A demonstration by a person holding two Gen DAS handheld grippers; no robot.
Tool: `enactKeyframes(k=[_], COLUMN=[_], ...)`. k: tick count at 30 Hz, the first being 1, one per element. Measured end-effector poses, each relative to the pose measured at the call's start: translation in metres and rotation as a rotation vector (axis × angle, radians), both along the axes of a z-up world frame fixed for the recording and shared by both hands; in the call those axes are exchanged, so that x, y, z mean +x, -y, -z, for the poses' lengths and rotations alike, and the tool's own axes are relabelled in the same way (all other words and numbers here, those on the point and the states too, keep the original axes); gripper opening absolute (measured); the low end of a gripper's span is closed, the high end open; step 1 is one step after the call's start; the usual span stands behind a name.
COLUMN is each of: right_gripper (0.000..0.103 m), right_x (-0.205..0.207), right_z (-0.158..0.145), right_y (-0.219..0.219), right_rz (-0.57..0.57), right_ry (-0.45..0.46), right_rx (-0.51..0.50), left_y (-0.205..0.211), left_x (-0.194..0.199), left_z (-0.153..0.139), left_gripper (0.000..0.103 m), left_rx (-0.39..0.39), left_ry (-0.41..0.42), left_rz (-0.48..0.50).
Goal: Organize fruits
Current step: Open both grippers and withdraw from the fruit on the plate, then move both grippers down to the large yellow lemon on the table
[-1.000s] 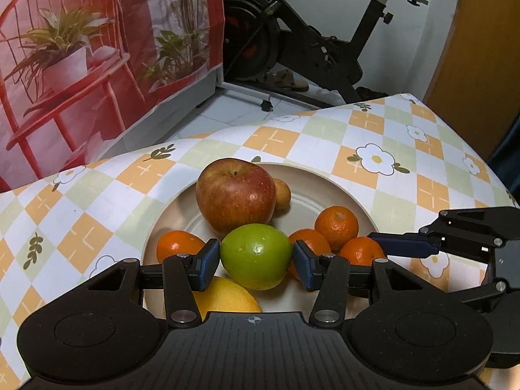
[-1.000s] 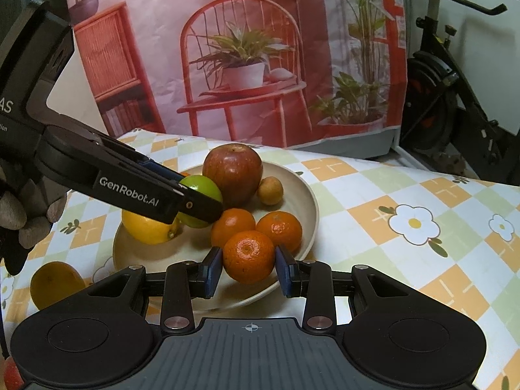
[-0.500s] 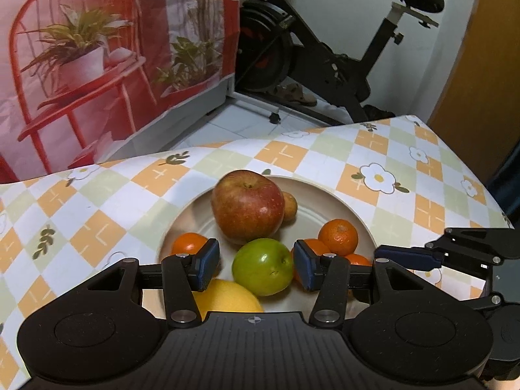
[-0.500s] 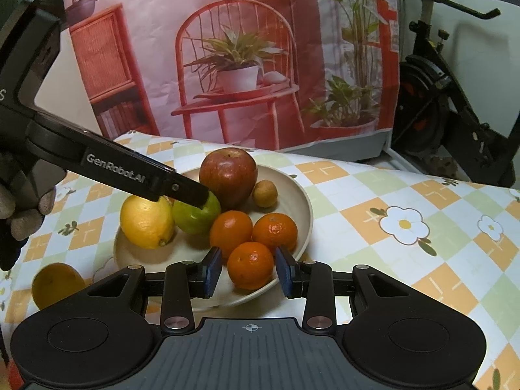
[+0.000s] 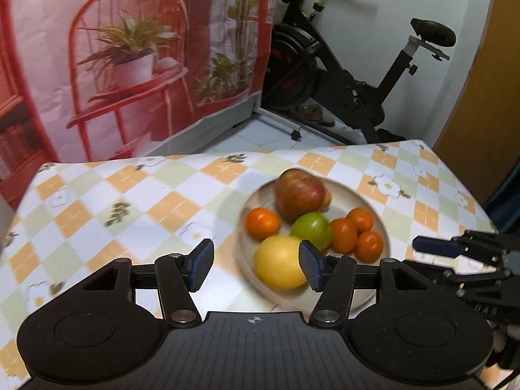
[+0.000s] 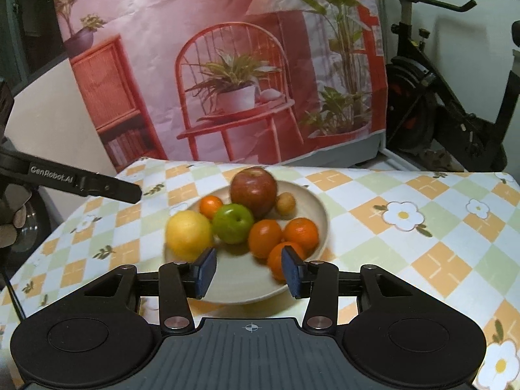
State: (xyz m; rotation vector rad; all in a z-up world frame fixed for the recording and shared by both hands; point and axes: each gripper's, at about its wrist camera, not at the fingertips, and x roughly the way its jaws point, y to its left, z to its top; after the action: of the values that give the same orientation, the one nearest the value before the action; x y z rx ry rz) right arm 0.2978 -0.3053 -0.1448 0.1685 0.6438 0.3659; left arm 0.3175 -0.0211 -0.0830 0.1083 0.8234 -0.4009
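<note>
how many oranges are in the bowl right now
4 small round oranges in the beige bowl: one at the back left behind the green apple, two side by side at the front right, one nearest the camera, partly hidden. More could hide behind the larger fruit.

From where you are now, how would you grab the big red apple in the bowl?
Probably from above, closing the fingers across the wide middle of the red apple. It stands stem up and taller than everything else in the bowl. The green apple crowds its front and a small brown fruit sits close on its right, so a low sideways approach looks blocked.
</note>
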Motion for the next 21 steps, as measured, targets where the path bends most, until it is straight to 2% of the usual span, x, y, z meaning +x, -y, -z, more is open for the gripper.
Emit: enactKeyframes(k=[6, 12, 21], right_gripper=[0.041, 0.041, 0.042], right_x=[-0.01, -0.013, -0.014], right_z=[-0.001, -0.004, -0.005], right_y=[-0.027, -0.054, -0.069], right_rz=[-0.052, -0.109, -0.122], right_ry=[-0.03, -0.045, -0.085], right_rx=[-0.023, -0.074, -0.107], left_y=[-0.031, -0.051, -0.061], left_x=[-0.015, -0.023, -0.039], left_z=[0.003, 0.014, 0.035], left_gripper=[0.06, 0.059, 0.059], left_rx=[0.024, -0.007, -0.034], left_ry=[-0.015, -0.028, -0.041], left_rz=[0.02, 0.024, 0.047])
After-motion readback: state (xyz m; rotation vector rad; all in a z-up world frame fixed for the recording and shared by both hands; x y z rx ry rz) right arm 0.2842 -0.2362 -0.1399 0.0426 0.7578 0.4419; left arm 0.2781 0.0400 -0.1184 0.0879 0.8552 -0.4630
